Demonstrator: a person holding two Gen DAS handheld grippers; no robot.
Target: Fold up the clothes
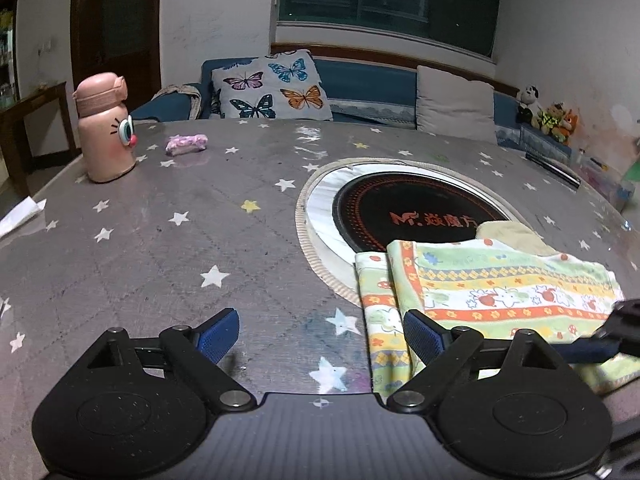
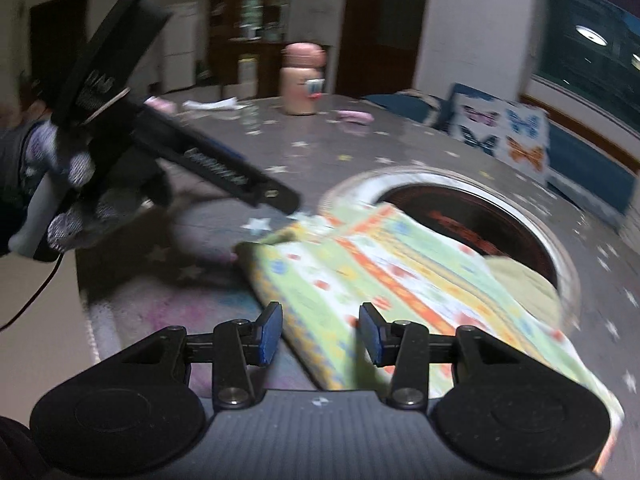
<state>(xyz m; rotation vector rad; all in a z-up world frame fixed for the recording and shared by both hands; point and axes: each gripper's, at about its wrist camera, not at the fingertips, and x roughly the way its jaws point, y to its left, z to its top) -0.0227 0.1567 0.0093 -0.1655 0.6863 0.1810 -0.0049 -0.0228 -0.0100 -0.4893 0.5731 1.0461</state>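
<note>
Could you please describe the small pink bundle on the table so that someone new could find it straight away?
Start at the grey star-patterned table and look to its far edge, near the sofa. There stands a tall pink cartoon-face bottle; the small pink bundle lies on the table beside it, toward the butterfly cushion. It is low, crumpled and mottled pink, unlike the upright bottle.

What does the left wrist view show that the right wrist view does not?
Only the left wrist view shows the grey cushion, the soft toys and the open, empty left gripper from behind. Only the right wrist view shows the gloved hand holding that gripper, the cupboard, and the right gripper, open over the cloth. Both show the patterned cloth, pink bottle, round cooker plate, butterfly cushion and starred table.
</note>
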